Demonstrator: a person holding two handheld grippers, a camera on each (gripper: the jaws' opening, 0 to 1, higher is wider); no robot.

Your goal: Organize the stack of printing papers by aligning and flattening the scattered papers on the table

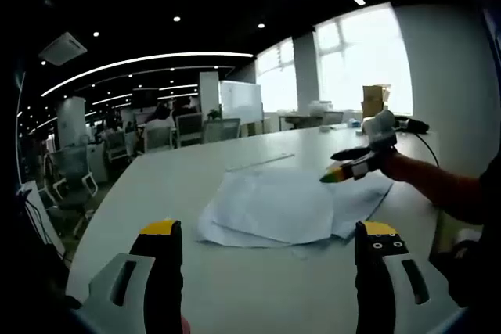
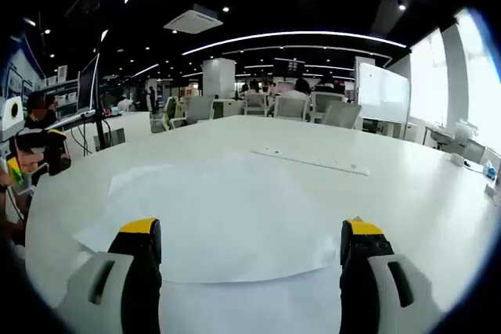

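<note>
A loose stack of white printing papers [image 1: 274, 207] lies skewed on the white table [image 1: 172, 185], sheets fanned out past each other at the edges. My left gripper [image 1: 270, 232] hovers open in front of the stack's near edge, nothing between its yellow-tipped fingers. My right gripper [image 1: 333, 167] comes in from the right over the stack's far right corner, held by a hand. In the right gripper view the papers [image 2: 227, 209] spread out just ahead of my right gripper [image 2: 250, 232], which is open and empty. My left gripper [image 2: 16, 166] shows at the far left edge.
A long thin strip [image 2: 313, 162] lies on the table beyond the papers. Office chairs [image 2: 329, 111] and a whiteboard [image 2: 382, 91] stand past the table's far edge, with people seated behind. A cardboard box [image 1: 374, 101] sits by the window.
</note>
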